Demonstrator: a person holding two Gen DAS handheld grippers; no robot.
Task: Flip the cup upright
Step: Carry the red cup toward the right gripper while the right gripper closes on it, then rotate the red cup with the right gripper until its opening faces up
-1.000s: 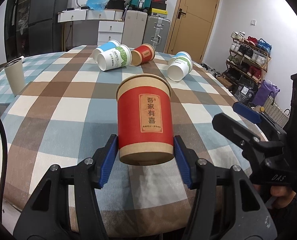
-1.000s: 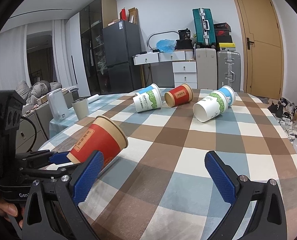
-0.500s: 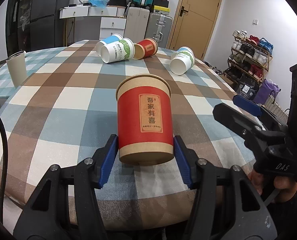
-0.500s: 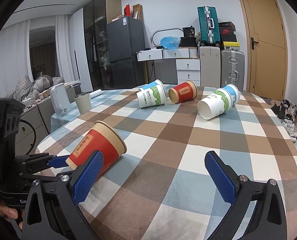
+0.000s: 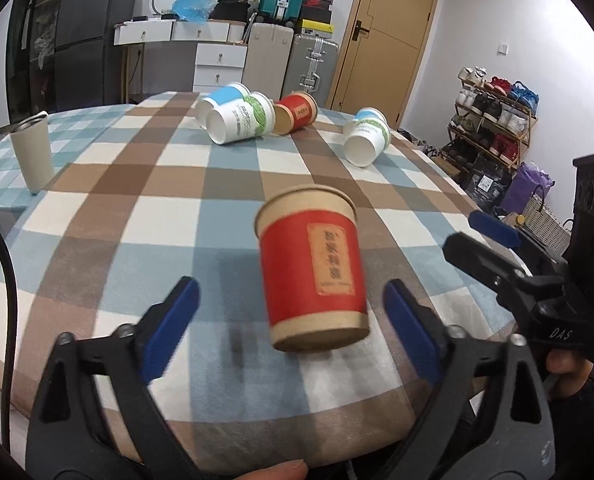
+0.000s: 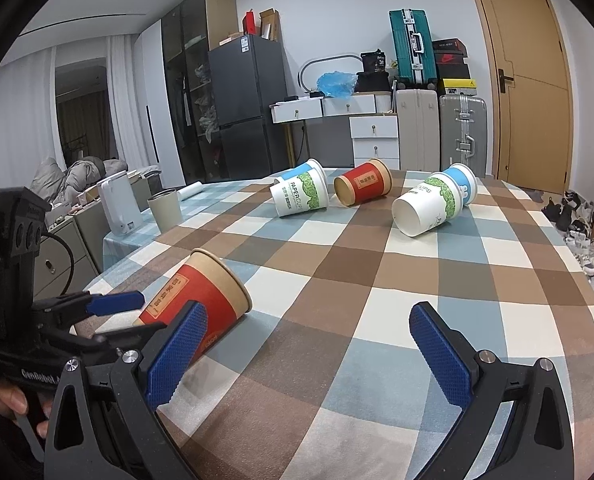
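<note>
Left claw [image 5: 289,320] spread wide, clear of red cup [image 5: 313,268] | cup mouth-up, tilted, blurred, at near edge of checked bench [image 5: 157,184] | right claw [image 6: 309,356] wide, empty | five cups [image 6: 361,188] lying on sides far across bench

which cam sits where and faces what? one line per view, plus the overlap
Left wrist: on the left tool, looking along its open blue fingers across the checked table toward the door; the near red cup stands between the fingers; the right tool and a thumb show at right.
Right wrist: on the right tool, fingers open, facing the table's far cups and the fridge; the left tool and the hand holding it show at left.
Shared: the near red cup, the fallen cups, the door.
</note>
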